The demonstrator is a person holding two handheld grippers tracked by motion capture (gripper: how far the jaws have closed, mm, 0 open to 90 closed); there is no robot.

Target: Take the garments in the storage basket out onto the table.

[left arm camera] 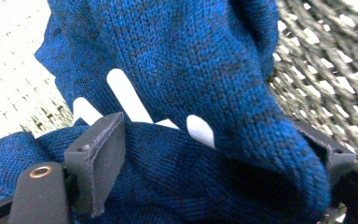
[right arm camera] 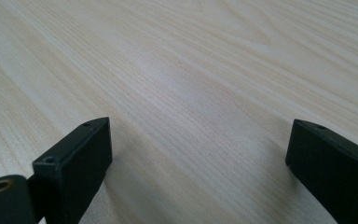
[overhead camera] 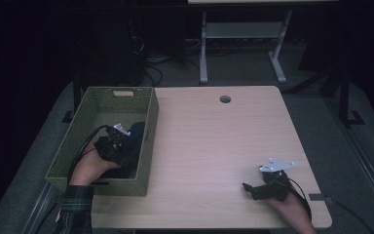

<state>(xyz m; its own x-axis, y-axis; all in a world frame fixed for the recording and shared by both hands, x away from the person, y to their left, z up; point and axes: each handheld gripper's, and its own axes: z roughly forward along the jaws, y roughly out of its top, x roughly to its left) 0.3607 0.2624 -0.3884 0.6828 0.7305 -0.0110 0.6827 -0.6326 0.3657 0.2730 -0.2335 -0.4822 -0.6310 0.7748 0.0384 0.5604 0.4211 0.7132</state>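
Fingers (left arm camera: 98, 158) of the left gripper (overhead camera: 121, 146) straddle a blue knit garment (left arm camera: 182, 70) inside the green woven basket (overhead camera: 148, 146), lower left, not yet clamped; lifting remains. Right gripper (right arm camera: 198, 158) gapes empty.

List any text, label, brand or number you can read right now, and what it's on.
None can be read.
Blue knit garment: white stripe-shaped marks between the left gripper fingers, not letters or digits.
Green woven basket: no label or tag with writing visible.
Wooden table: bare grain, no print.
Right gripper: black fingers, no markings.
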